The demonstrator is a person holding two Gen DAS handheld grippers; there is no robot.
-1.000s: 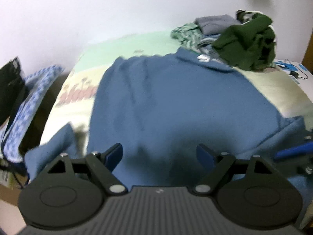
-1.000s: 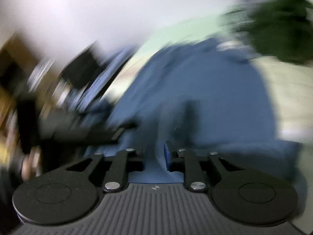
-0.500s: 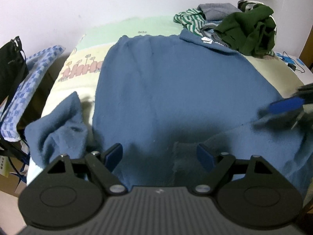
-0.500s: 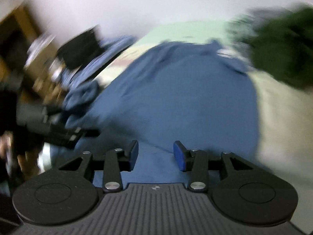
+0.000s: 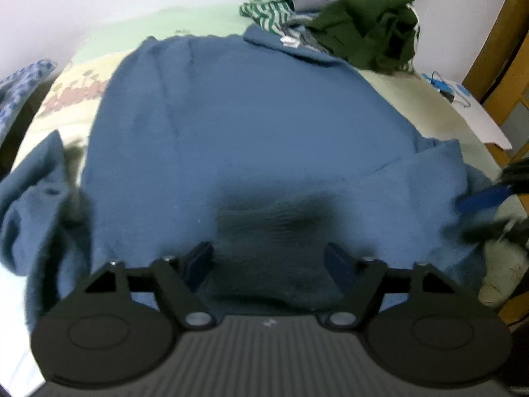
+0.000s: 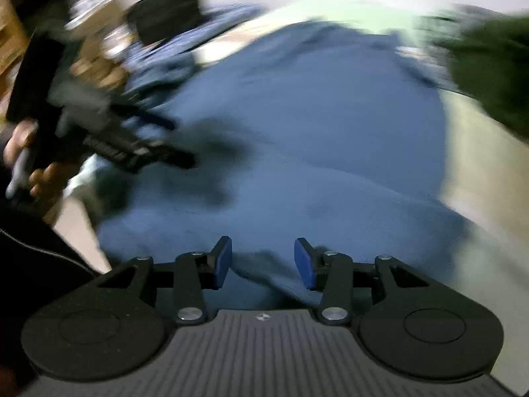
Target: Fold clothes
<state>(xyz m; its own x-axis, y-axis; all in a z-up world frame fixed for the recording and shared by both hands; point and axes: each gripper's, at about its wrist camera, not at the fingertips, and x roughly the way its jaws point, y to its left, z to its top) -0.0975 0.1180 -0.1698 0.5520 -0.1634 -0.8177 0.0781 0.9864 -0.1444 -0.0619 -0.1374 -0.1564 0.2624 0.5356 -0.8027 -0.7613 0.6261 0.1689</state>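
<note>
A big blue sweater (image 5: 251, 125) lies spread over the bed (image 5: 426, 99), front or back I cannot tell, its body broad and mostly flat with a few soft creases running down the left half. The knit looks thick and a little fuzzy. Its collar end sits at the far side, where a small white label (image 5: 291, 42) shows, and that edge just touches the pile of other clothes (image 5: 360, 33) heaped at the far right: a dark green garment on top, a green-and-white striped piece and something grey behind it. One sleeve (image 5: 33, 205) lies crumpled in a loose heap off the left side of the body, partly over the bed's edge; the other sleeve (image 5: 429, 178) is folded in across the near right part of the sweater. The left gripper (image 5: 269, 264) hangs close over the near hem with its jaws spread wide, nothing between the blue pads, and a dark shadow falls on the cloth just beyond them. The right gripper (image 6: 263, 259) hovers over the near right sleeve with its jaws parted to a middling gap, a fold of blue fabric beneath but not pinched. In the blurred right view a hand (image 6: 23, 162) grasps the left tool's handle at the left side.
</note>
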